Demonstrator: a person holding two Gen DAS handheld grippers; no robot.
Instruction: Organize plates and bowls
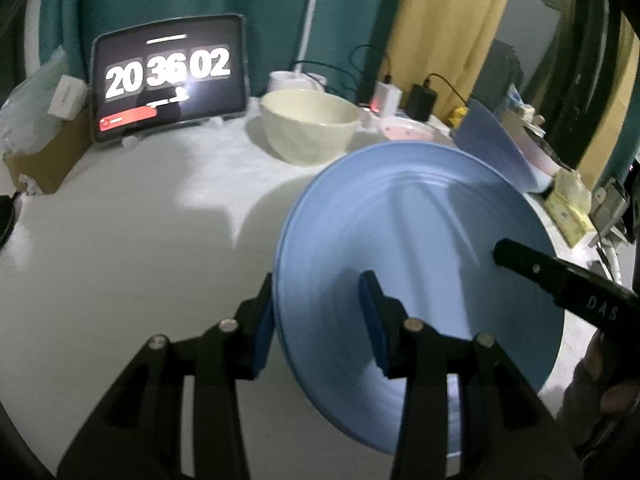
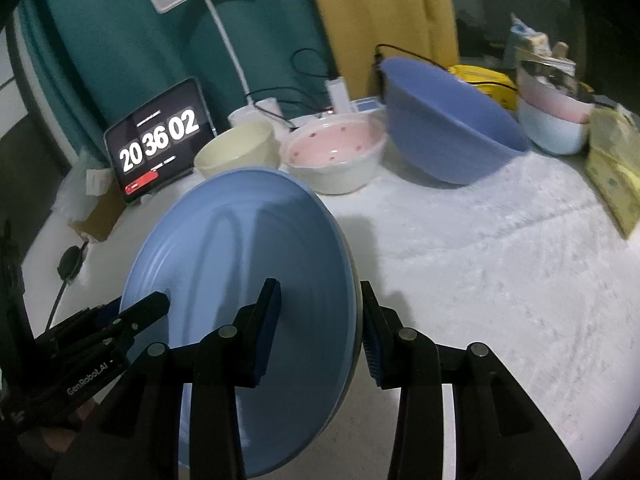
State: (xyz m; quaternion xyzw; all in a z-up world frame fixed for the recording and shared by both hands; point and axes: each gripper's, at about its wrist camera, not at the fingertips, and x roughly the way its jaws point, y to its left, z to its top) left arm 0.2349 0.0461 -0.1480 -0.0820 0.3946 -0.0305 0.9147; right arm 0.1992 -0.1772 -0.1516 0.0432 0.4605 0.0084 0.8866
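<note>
Between both tongs [image 1: 316,320] [image 2: 320,328], round ridged blue plate [image 1: 420,240], tilted.

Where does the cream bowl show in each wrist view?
Left wrist: cream bowl upper centre, beyond the raised blue plate, right of the tablet clock.
Right wrist: cream bowl upper left of centre, behind the blue plate's top rim, left of the pink-lined bowl.
Shared landmark: the tablet clock, left of the bowl in both.
</note>
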